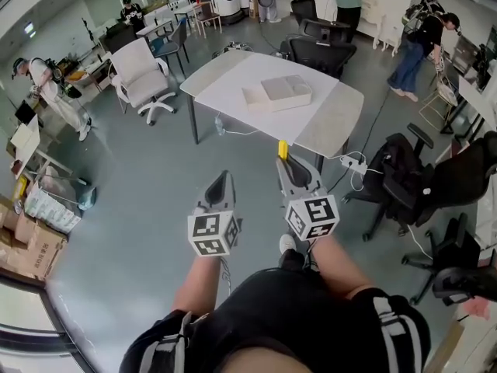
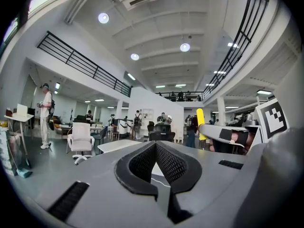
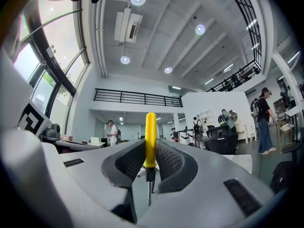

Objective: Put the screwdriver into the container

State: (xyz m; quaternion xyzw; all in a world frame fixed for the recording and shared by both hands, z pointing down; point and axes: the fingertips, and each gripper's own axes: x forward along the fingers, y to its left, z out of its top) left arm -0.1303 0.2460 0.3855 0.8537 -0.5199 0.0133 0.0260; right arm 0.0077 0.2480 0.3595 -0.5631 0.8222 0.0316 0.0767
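Note:
A screwdriver with a yellow handle (image 3: 150,137) is clamped between the jaws of my right gripper (image 3: 150,145), handle pointing out past the tips and the metal shaft pointing back. In the head view the screwdriver's handle (image 1: 283,149) sticks out of the right gripper (image 1: 285,162), which I hold in the air well short of the white table (image 1: 326,119). A flat white box, the container (image 1: 278,93), lies on that table. My left gripper (image 1: 223,177) hangs beside the right one, its jaws together with nothing between them (image 2: 156,145).
Black office chairs (image 1: 320,51) stand behind and right of the table; a white chair (image 1: 142,76) stands to its left. A power strip (image 1: 353,162) with cables lies on the floor by the table's near corner. Cardboard boxes (image 1: 31,247) sit far left. People stand around the room.

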